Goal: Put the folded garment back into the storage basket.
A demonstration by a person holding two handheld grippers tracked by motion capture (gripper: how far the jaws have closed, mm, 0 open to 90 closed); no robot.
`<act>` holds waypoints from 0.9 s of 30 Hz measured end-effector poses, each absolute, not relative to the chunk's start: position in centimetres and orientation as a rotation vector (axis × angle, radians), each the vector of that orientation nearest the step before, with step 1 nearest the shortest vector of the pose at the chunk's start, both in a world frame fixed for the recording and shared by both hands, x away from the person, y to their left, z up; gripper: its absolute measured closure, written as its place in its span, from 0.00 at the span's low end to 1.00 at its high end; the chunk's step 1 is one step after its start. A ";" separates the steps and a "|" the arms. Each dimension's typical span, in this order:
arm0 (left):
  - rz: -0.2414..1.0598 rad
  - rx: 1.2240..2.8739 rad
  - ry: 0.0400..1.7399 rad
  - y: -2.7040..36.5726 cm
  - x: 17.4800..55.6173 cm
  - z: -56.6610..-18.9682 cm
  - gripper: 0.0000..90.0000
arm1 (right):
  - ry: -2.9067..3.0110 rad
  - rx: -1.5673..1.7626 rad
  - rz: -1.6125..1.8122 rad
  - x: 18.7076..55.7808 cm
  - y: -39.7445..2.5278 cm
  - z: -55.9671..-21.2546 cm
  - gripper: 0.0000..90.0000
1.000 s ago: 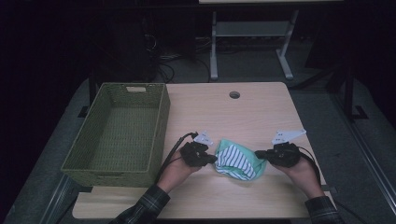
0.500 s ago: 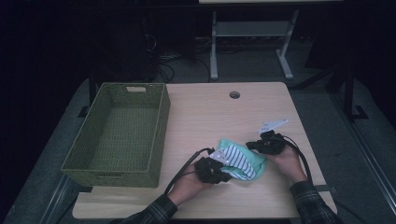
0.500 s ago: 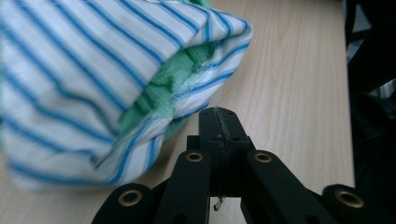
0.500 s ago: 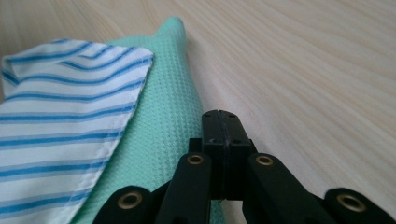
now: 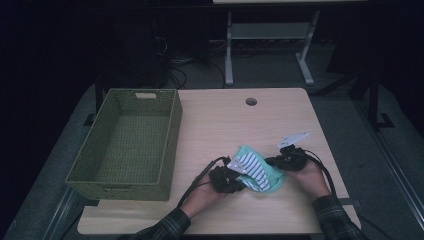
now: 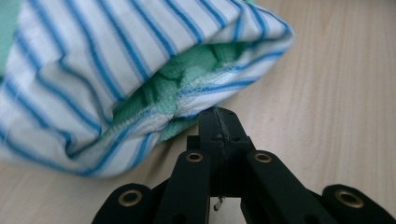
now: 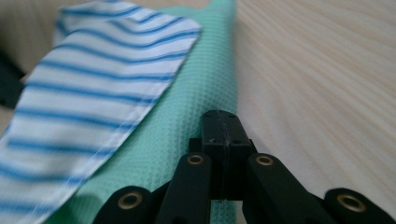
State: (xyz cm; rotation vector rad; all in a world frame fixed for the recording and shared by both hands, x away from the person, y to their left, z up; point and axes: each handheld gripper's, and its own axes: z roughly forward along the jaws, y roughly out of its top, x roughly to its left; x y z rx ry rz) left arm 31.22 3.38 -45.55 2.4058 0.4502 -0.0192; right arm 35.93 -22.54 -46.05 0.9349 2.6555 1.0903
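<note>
A basket (image 5: 127, 142) sits on the table's (image 5: 225, 125) left side, the folded cloth (image 5: 255, 170) to its right near the front edge

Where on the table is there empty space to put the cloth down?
Bare wood lies between the green basket and the table's right edge, from the round hole down toward the cloth. The basket is empty too. It is crowded at the near edge, where the left gripper and right gripper meet the cloth.

Light wood table (image 5: 220, 125) w/ green wicker basket (image 5: 127, 142) at left, striped/mint cloth (image 5: 256, 169) near front.
</note>
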 end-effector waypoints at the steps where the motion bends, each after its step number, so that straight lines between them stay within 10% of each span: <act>1: -0.007 2.406 0.458 3.6 31.4 -45.5 1.00 | 2.659 0.923 1.091 35.8 -22.5 -46.0 1.00; 27: 0.096 2.397 0.557 7.3 34.2 -43.5 0.94 | 2.638 0.899 1.175 31.6 -22.6 -45.4 0.87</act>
